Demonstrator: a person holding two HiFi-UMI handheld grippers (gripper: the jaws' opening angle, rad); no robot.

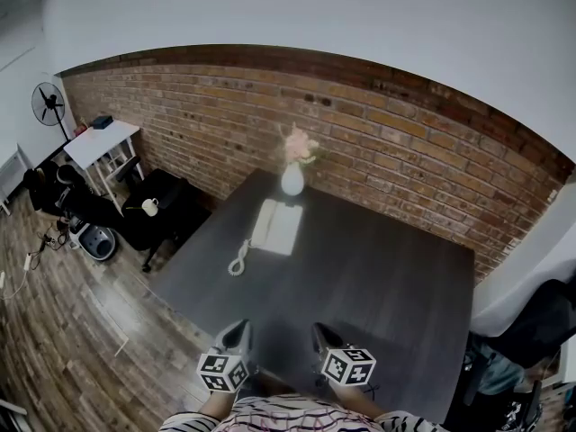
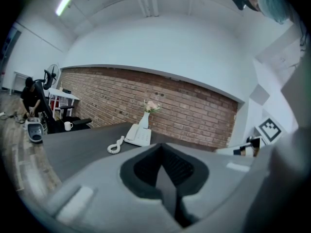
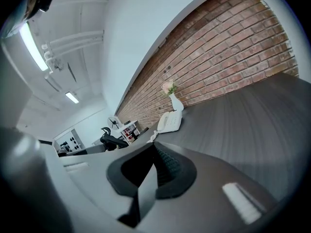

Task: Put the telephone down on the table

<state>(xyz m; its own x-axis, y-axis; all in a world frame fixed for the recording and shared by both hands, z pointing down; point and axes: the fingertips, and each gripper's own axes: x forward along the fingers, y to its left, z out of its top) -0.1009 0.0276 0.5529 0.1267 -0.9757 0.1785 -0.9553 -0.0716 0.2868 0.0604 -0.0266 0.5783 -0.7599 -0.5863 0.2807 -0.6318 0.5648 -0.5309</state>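
Two grippers, left gripper (image 1: 239,329) and right gripper (image 1: 320,331), jaws pressed together, empty; telephone (image 1: 276,227) lying well apart at twelve o'clock, long axis twelve-to-six, neither nearer.

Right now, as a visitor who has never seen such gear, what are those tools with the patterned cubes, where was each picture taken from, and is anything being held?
There is no robot here: a person holds a two-jaw gripper in each hand. The head view comes from a camera on the person's head, looking down. The other two views come from cameras riding on the left gripper and the right gripper. Both grippers are shut and hold nothing. On the far side of the dark table, near the brick wall, sit a white telephone and a vase of flowers.
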